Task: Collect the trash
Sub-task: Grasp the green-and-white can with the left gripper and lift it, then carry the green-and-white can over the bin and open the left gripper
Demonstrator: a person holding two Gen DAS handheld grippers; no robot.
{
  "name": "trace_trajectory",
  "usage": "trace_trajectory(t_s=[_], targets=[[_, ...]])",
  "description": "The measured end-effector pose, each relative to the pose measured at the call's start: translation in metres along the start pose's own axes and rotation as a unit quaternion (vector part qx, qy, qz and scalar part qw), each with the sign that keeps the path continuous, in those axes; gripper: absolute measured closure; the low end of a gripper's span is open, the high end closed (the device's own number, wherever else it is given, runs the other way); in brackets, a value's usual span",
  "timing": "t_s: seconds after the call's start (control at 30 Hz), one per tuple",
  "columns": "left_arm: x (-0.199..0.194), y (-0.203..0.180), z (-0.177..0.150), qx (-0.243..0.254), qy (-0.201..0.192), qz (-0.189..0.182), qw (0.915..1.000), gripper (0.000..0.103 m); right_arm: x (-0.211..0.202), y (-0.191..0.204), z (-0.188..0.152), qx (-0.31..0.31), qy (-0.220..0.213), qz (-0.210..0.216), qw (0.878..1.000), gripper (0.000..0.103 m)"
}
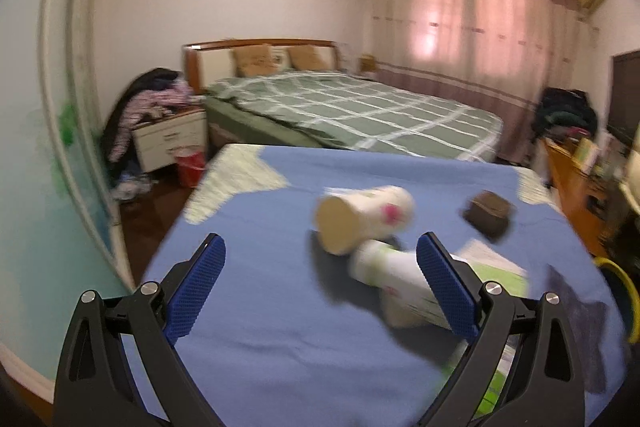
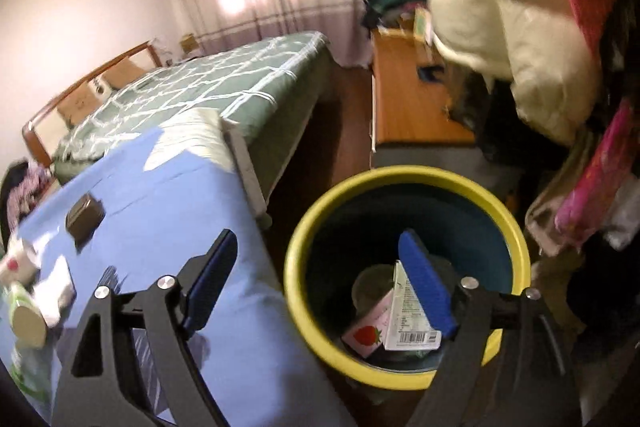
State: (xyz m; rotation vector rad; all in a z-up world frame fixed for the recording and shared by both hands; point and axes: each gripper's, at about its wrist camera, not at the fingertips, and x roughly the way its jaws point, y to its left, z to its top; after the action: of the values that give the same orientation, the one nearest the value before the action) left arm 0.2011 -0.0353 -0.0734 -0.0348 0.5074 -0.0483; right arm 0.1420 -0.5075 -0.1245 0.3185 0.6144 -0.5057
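Observation:
My left gripper (image 1: 320,247) is open and empty above the blue-covered table (image 1: 260,307). Just ahead lie a tipped white paper cup (image 1: 362,217) with a pink mark, a second white-and-green cup (image 1: 394,279) beside my right finger, and a small dark brown box (image 1: 489,215). My right gripper (image 2: 320,243) is open and empty, over the rim of a yellow-rimmed bin (image 2: 304,227). Inside the bin lie a pink strawberry carton (image 2: 370,329) and a white barcoded package (image 2: 404,315). The brown box (image 2: 85,215) and cups (image 2: 20,267) show at the left of the right wrist view.
A green-checked bed (image 1: 340,111) stands beyond the table, with a nightstand (image 1: 170,139) and a red bucket (image 1: 190,163) to its left. A wooden desk (image 2: 412,99) stands behind the bin. A cream jacket (image 2: 500,7) hangs at the right. Green-and-white paper (image 1: 496,275) lies on the table.

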Motion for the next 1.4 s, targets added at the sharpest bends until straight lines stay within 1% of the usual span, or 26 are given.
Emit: trace_trajectory(t_s=[0.07,0.17,0.27,0.33,0.43,0.47,0.53,0.57,0.67,0.73,0.87,0.93,1.03,1.17,1.23,1.27,1.33,1.4], targets=[[-0.010,-0.012,-0.004,0.019,0.010,-0.034,0.9992,0.008,-0.006,0.007,0.000,-0.018,-0.015,-0.010,1.000,0.021],[-0.022,-0.035,-0.017,0.049,0.033,-0.079,0.9951,0.008,-0.007,0.010,0.001,-0.028,-0.019,-0.009,0.999,0.020],[-0.024,-0.055,-0.031,0.086,0.063,-0.107,0.9885,0.008,-0.003,0.002,0.002,-0.012,-0.014,-0.003,1.000,0.020],[-0.020,-0.064,-0.040,0.105,0.081,-0.117,0.9843,0.012,-0.004,0.001,0.002,-0.005,-0.010,-0.001,1.000,0.020],[-0.008,-0.075,-0.051,0.127,0.111,-0.120,0.9782,0.021,-0.003,0.003,0.001,-0.006,-0.009,0.003,1.000,0.020],[-0.002,-0.076,-0.053,0.129,0.123,-0.123,0.9762,0.027,-0.003,0.003,0.001,-0.007,-0.010,0.003,1.000,0.020],[0.010,-0.079,-0.058,0.126,0.146,-0.138,0.9715,0.033,-0.003,0.004,0.000,-0.010,-0.011,0.006,1.000,0.020],[0.015,-0.080,-0.059,0.124,0.156,-0.143,0.9695,0.038,-0.003,0.004,0.001,-0.011,-0.011,0.007,1.000,0.020],[0.024,-0.086,-0.066,0.131,0.174,-0.153,0.9637,0.049,-0.001,0.003,0.001,-0.006,-0.008,0.012,1.000,0.020],[0.027,-0.089,-0.068,0.137,0.173,-0.153,0.9633,0.050,-0.001,0.001,0.001,-0.003,-0.009,0.015,1.000,0.020],[0.022,-0.096,-0.068,0.150,0.174,-0.162,0.9598,0.050,-0.005,-0.001,0.001,0.000,-0.018,0.021,1.000,0.020],[0.016,-0.102,-0.068,0.157,0.173,-0.167,0.9577,0.050,-0.010,-0.001,-0.001,-0.011,-0.023,0.015,1.000,0.020],[0.005,-0.116,-0.066,0.167,0.168,-0.184,0.9540,0.050,-0.019,-0.007,-0.003,-0.019,-0.029,0.009,0.999,0.020],[-0.004,-0.141,-0.059,0.176,0.160,-0.207,0.9488,0.050,-0.036,-0.027,-0.005,-0.008,-0.035,0.009,0.999,0.020],[-0.009,-0.159,-0.054,0.183,0.155,-0.226,0.9442,0.050,-0.044,-0.037,-0.005,-0.005,-0.040,0.004,0.999,0.020],[-0.011,-0.172,-0.050,0.190,0.151,-0.239,0.9403,0.050,-0.048,-0.042,-0.005,-0.004,-0.044,-0.001,0.999,0.020],[-0.014,-0.194,-0.046,0.202,0.145,-0.254,0.9345,0.050,-0.058,-0.054,-0.005,0.000,-0.054,-0.012,0.998,0.020],[-0.015,-0.224,-0.040,0.220,0.140,-0.273,0.9261,0.050,-0.065,-0.066,-0.004,0.004,-0.060,-0.021,0.998,0.020]])
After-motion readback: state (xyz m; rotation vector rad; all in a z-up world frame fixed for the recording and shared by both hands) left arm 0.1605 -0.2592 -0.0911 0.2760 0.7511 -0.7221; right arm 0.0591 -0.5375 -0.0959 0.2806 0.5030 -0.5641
